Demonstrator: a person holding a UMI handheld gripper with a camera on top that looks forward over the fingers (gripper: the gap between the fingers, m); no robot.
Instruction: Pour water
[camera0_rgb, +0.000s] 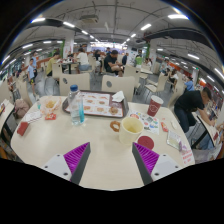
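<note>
Two fingers of the hand-held gripper (113, 160) stand wide apart above the pale desk (60, 140), and nothing is between them. Just ahead of them sits a yellow cup (129, 129), with a small red bowl (146, 143) beside it. Farther back to the left a clear water bottle (75, 103) with a blue cap stands upright, next to a tray (94, 104). Seated people (186, 103) are around the desk.

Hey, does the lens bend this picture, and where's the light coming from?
Gripper view: strong fisheye, so the table edge curves and the ceiling lights arc overhead; light is bright and even, with soft shadows; the open claw looks sharp, while the far people look small.
</note>
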